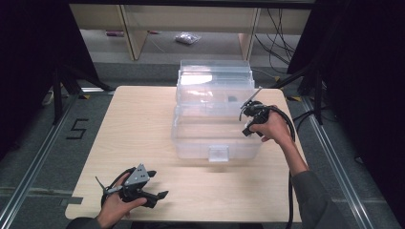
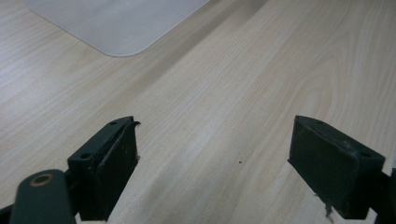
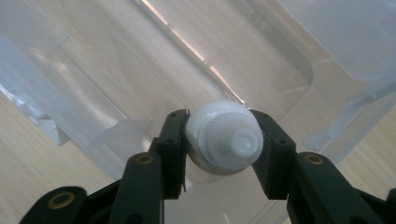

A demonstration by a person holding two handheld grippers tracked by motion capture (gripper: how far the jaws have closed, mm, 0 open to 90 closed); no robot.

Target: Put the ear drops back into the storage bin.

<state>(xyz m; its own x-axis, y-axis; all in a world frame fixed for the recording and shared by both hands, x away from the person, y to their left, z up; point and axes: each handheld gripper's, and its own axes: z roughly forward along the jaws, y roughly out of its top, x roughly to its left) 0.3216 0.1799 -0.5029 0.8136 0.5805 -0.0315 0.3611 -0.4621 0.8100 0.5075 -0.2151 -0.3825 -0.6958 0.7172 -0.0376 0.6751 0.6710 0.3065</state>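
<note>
**White bottle held over the clear box**

We take the clear plastic box (image 1: 216, 125) at the table's middle as our landmark. Well to its near left, our left gripper (image 1: 160, 183) rests low over the wooden table (image 1: 138, 124), its jaws spread wide with nothing between them; a corner of the box's clear plastic (image 2: 116, 23) lies ahead of it. At the box's right wall, our right gripper (image 3: 220, 135) pinches a white bottle (image 3: 224, 137) by its capped end, above the open box's inside.
</note>
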